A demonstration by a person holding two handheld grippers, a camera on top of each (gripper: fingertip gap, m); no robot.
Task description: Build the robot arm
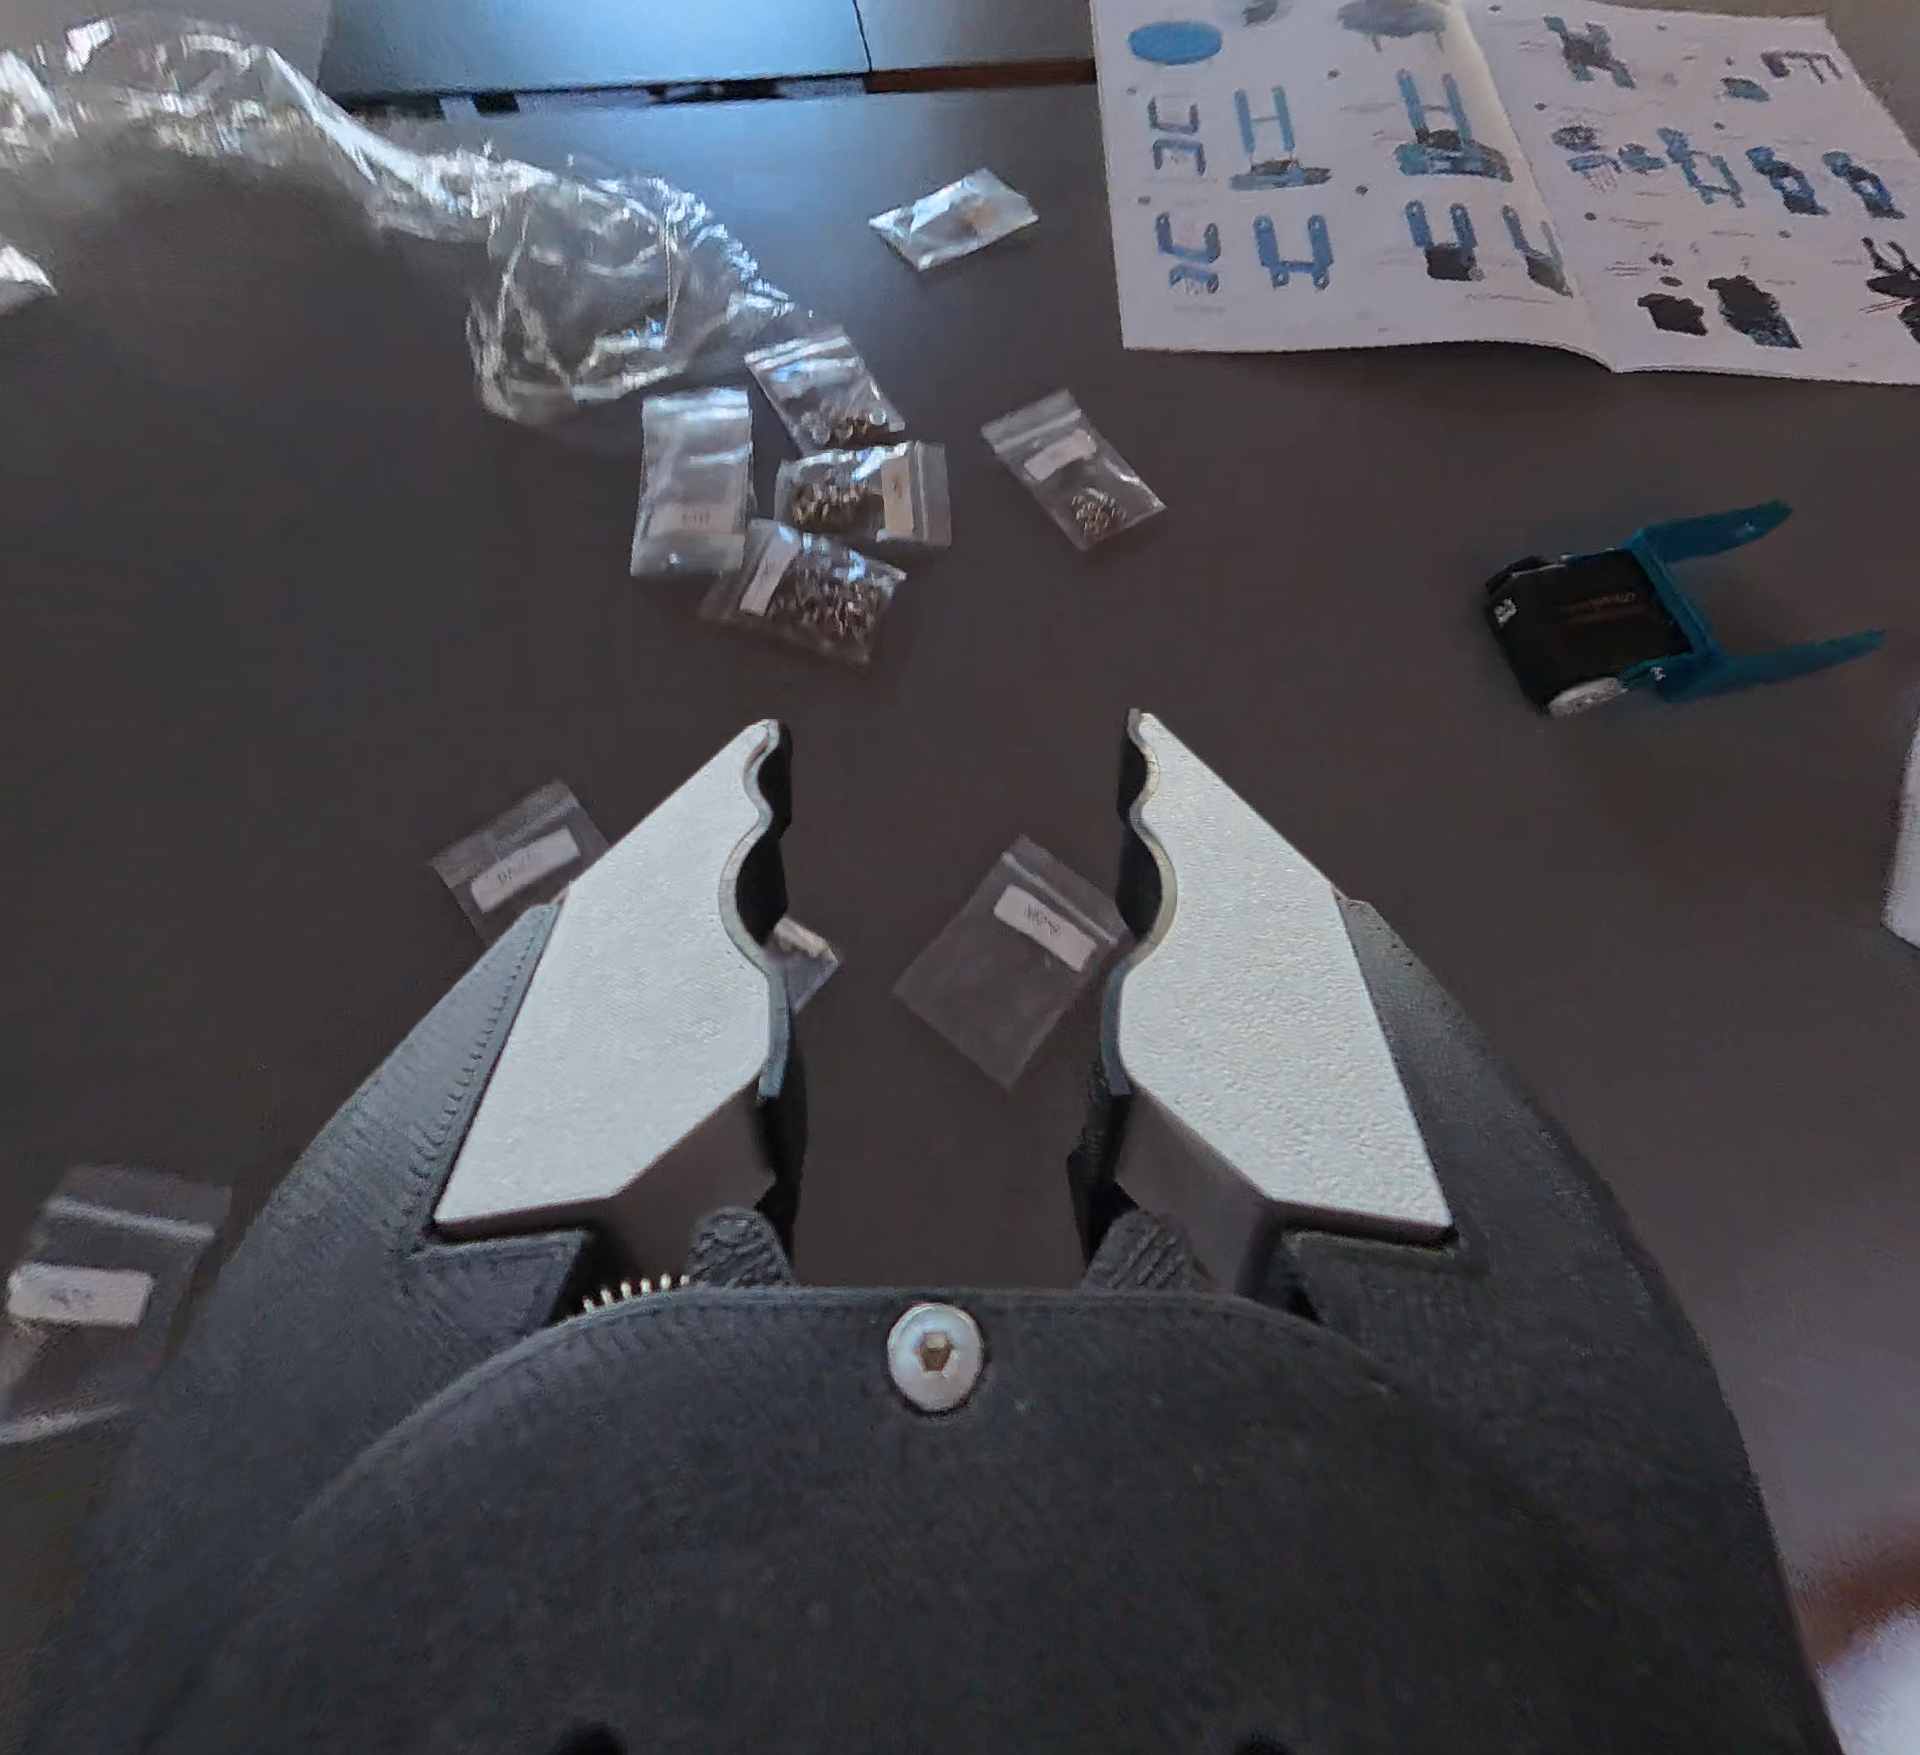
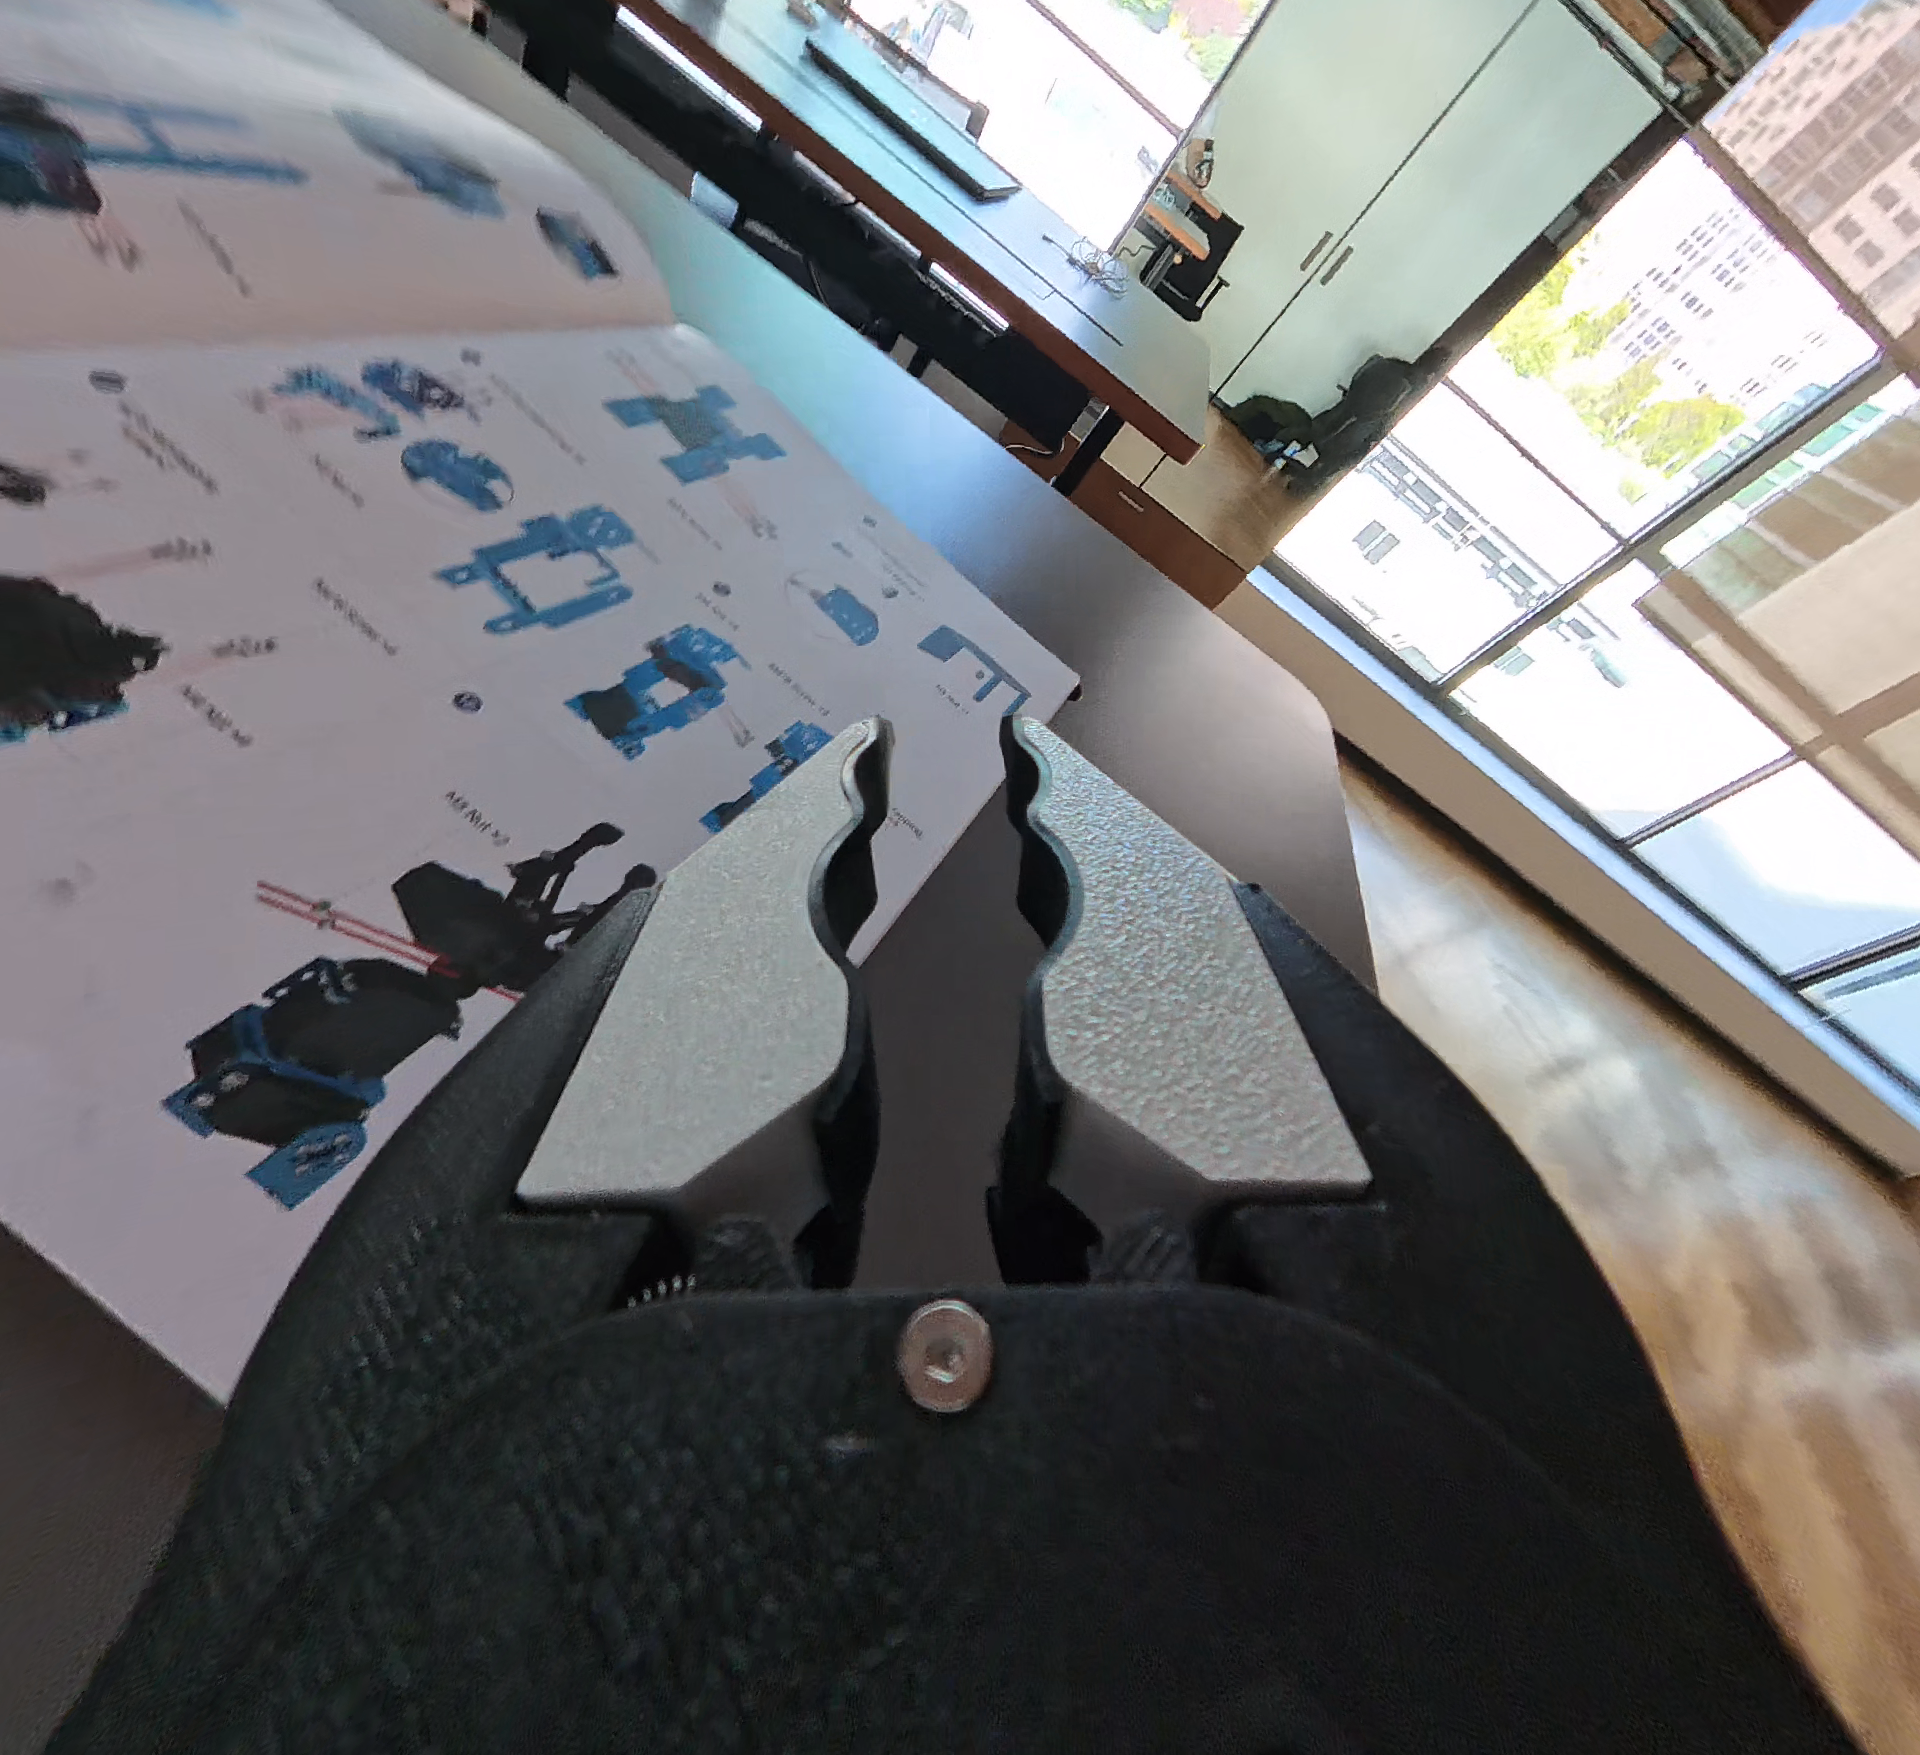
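Note:
My left gripper (image 1: 954,739) is open and empty above the dark table (image 1: 1351,874). A small clear zip bag (image 1: 1003,962) lies flat between its fingers, below them. Another small bag (image 1: 520,858) lies just left of the left finger. A cluster of small bags with metal hardware (image 1: 805,500) lies ahead. A black servo in a blue bracket (image 1: 1652,609) rests to the right. My right gripper (image 2: 943,734) is open a little and empty, tilted, over the near corner of an open instruction booklet (image 2: 364,562), which also shows in the left wrist view (image 1: 1455,167).
A crumpled clear plastic bag (image 1: 416,178) lies at the far left. Another small bag (image 1: 961,214) sits near the booklet, and a labelled bag (image 1: 83,1290) at the near left. The table's rounded corner (image 2: 1299,708) is close to the right gripper, with wood floor (image 2: 1610,1186) and windows beyond. There is about 60 cm between the tips of the two grippers.

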